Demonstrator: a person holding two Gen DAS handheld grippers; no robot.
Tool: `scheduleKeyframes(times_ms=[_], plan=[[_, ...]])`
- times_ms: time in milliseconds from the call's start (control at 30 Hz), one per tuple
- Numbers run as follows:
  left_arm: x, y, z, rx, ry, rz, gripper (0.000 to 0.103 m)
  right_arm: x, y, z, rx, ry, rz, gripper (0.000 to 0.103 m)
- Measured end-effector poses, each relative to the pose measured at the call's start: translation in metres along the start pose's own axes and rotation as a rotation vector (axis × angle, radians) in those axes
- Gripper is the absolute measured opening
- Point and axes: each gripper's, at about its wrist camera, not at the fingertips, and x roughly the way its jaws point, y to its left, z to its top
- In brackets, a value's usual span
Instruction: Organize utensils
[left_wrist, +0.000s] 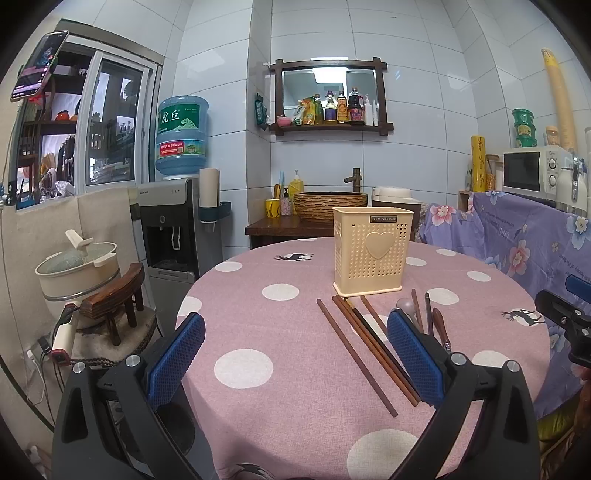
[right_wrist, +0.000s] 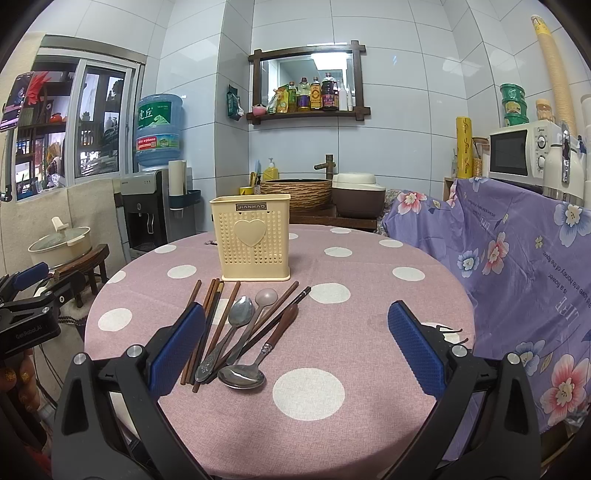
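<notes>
Both the left gripper (left_wrist: 295, 354) and right gripper (right_wrist: 295, 343) are held wide open, empty, above the surface (right_wrist: 369, 325); chopsticks (right_wrist: 210, 325) and spoons (right_wrist: 242, 376) are laid before the basket (right_wrist: 251, 240).

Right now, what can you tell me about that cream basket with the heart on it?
The utensil holder is a tall, boxy, cream plastic container with rows of small holes, a raised heart on its front and a dark label reading JIANHAO near the rim. It stands upright on the pink dotted tablecloth, open at the top; its inside is not visible. Chopsticks and spoons lie just before its base. Neither pair of tongs touches it.
</notes>
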Motion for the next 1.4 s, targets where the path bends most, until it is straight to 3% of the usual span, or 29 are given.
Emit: scheduleKeyframes(times_ms=[1400], plan=[[0.010, 0.001, -0.008, 0.006, 0.038, 0.018, 0.098, 0.007, 0.003, -0.005, 0.003, 0.021, 0.002, 0.098]])
